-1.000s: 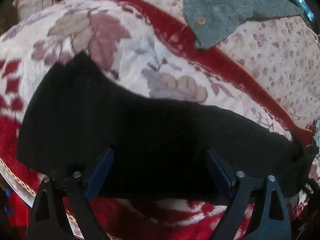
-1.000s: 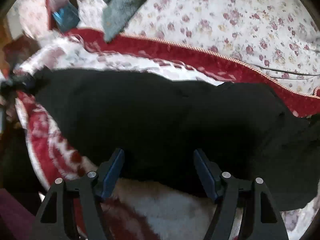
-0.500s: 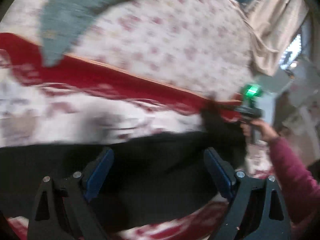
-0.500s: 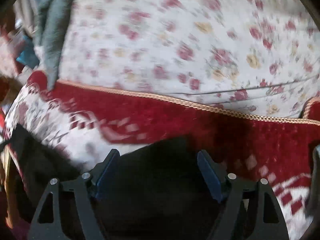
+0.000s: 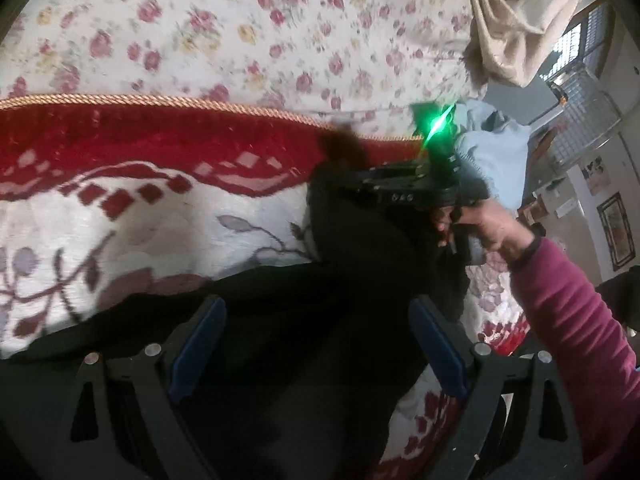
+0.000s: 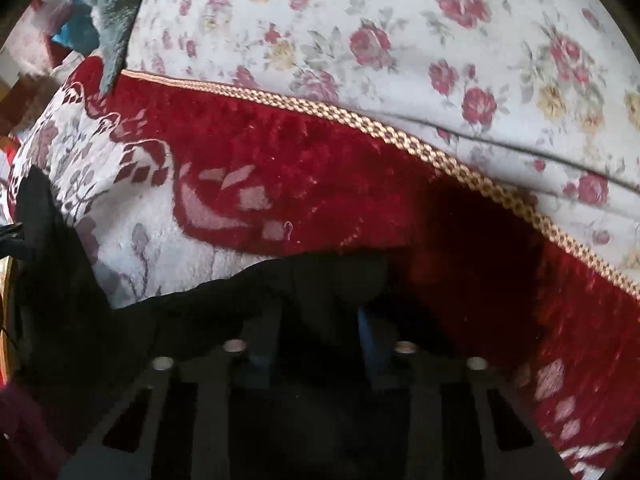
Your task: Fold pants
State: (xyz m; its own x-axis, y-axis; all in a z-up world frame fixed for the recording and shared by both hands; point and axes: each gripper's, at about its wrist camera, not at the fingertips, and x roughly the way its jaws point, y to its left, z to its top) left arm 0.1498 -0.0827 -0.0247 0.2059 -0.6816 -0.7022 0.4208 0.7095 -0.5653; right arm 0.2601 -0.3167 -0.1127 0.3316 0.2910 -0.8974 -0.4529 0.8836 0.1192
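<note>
Black pants [image 5: 280, 300] lie across a red and white blanket on a bed. My left gripper [image 5: 320, 344] hovers over them with its jaws wide open, and dark cloth shows in the gap without touching the pads. In the right wrist view my right gripper [image 6: 316, 320] has its jaws closing, drawn close together on a bunched edge of the pants [image 6: 80, 300]. The left wrist view shows that right gripper [image 5: 400, 196] at the pants' far end, held by a hand [image 5: 484, 224] in a maroon sleeve, with a tuft of black cloth raised at its tip.
A red and white flowered blanket [image 5: 120, 220] with gold cord trim [image 6: 400, 136] lies over a rose-print sheet [image 5: 240, 20]. A grey-green fleece garment [image 6: 116, 0] lies at the far left. A beige curtain [image 5: 512, 20] and light blue cloth [image 5: 492, 148] are at the right.
My left gripper swept right along the pants and turned, still open, until the right hand came into its view. My right gripper moved to the pants' end and its jaws narrowed onto the cloth.
</note>
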